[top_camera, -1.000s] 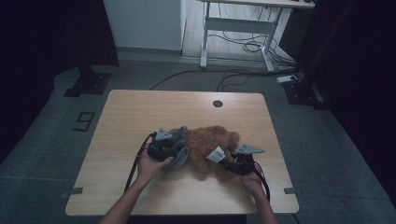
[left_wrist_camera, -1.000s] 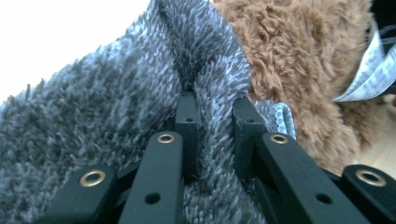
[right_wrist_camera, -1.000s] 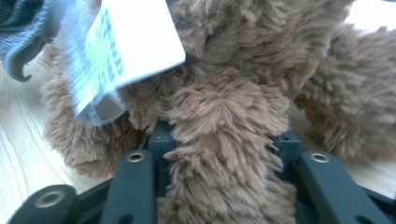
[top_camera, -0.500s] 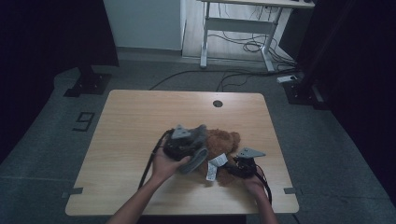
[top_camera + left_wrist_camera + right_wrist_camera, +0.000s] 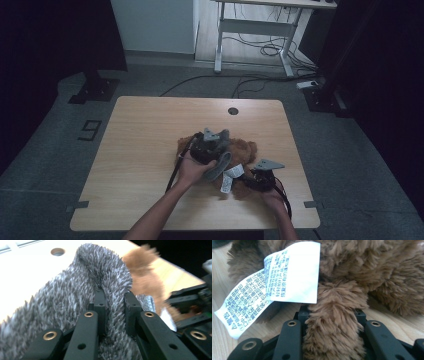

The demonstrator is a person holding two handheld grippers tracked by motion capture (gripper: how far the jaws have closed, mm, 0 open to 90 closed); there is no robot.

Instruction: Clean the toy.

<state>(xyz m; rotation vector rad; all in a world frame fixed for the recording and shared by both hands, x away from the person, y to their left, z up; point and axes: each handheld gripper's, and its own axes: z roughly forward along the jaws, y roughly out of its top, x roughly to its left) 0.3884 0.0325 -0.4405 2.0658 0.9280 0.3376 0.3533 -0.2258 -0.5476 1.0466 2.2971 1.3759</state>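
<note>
The brown plush toy with shaggy fur [image 5: 245, 152] lies on the near right part of the light wooden bench [image 5: 145, 150], and a grey fuzzy knitted garment [image 5: 75, 295], small and sock-like, is draped over its left side. From the toy's near side hang two white care labels printed with black text [image 5: 292, 272], which rest partly on the bench top.

The left claw [image 5: 113, 306] is clamped on a fold of the grey garment, the pile bulging up between its black jaws; in the high view it hovers over the toy's left half [image 5: 212, 145], the garment hanging from it. The right claw [image 5: 332, 312] sits at the toy's near right edge and grips a thick brown furry limb of the toy, with fur packed tight between the jaws, which have just been closing on it. In the high view it lies low on the bench [image 5: 257, 180], just right of the labels.

As a judgement, the work looks mid-way: both grips are made, one anchoring the toy and one holding the garment, but the garment is neither fully on the toy nor clear of it. Which way it is going I cannot tell. That pull is what remains.
</note>
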